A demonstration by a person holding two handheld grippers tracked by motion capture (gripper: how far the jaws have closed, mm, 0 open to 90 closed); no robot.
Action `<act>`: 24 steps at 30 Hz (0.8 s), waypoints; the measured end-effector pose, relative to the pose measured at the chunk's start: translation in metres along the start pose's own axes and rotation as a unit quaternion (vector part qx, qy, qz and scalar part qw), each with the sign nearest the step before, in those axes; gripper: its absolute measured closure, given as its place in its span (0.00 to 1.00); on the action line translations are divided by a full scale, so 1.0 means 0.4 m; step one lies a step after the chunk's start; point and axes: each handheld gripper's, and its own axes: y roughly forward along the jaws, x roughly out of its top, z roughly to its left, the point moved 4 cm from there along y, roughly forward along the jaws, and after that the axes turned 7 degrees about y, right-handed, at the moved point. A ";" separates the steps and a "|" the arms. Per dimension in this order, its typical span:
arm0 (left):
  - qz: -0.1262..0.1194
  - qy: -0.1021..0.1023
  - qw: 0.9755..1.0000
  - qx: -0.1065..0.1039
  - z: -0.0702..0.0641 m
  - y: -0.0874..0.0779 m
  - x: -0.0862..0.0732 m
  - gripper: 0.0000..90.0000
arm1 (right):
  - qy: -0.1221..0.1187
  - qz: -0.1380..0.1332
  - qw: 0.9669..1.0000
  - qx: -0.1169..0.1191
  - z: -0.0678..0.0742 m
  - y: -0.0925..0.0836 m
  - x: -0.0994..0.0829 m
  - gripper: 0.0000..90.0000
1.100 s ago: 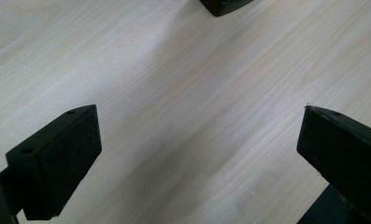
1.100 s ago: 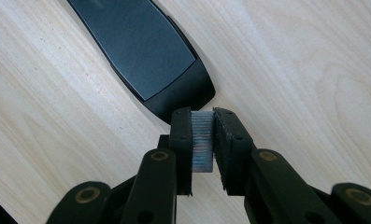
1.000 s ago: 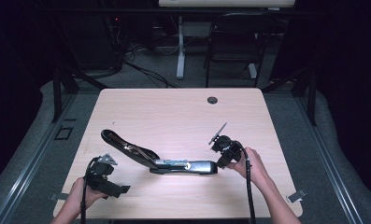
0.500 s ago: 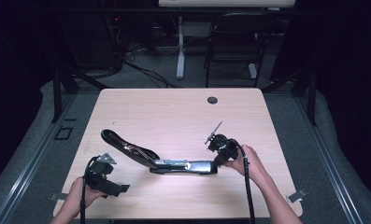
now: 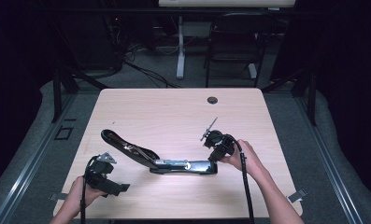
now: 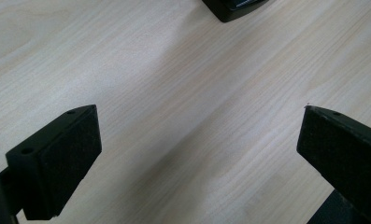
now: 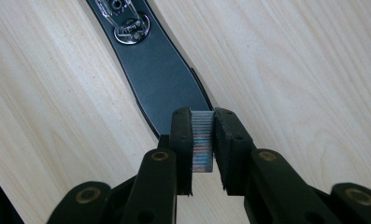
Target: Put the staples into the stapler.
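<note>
On the pale wooden table (image 5: pixel 174 112), whose grain runs in fine straight lines, a long black stapler (image 5: pixel 155 158) is laid open, its two glossy arms spread into a shallow bent shape. One arm is pointed toward ten o'clock from the hinge and ends in a rounded tip; the other is stretched toward three o'clock and is flat and smooth, with a silvery metal part seen near the hinge. In the right gripper view the stapler (image 7: pixel 160 70) is shown as a sleek, curved black strip with a shiny round metal plate at its upper end.

At the three o'clock end of the stapler the right gripper (image 5: pixel 214 148) is held by a hand. Its jaws are clenched on a strip of staples (image 7: pixel 202 142), a small grey block with fine ribbed lines across its face and a faint rainbow sheen. The strip is pinched upright between the two matte black pads, just over the near end of the stapler's flat arm; whether it is touching that arm cannot be told.

Toward eight o'clock on the table the left gripper (image 5: pixel 109 173) is held low by the other hand, well apart from the stapler. Its jaws are released and spread wide, with bare wood between the rough, foam-like pads (image 6: pixel 66 163).

A small dark round hole (image 5: pixel 212 100) is set near the table's twelve o'clock edge.
</note>
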 end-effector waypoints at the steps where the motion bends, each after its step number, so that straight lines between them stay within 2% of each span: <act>1: 0.000 0.000 1.000 0.000 0.000 0.000 0.000 0.00 | -0.001 -0.002 1.000 0.002 0.000 -0.001 0.002 0.87; 10: -0.001 0.002 1.000 0.000 0.001 -0.001 0.001 0.00 | -0.018 -0.007 1.000 0.003 0.002 -0.010 0.026 0.87; 24: 0.000 0.001 1.000 -0.003 0.002 0.000 -0.001 0.00 | -0.045 -0.020 0.999 0.023 0.023 -0.016 0.053 0.87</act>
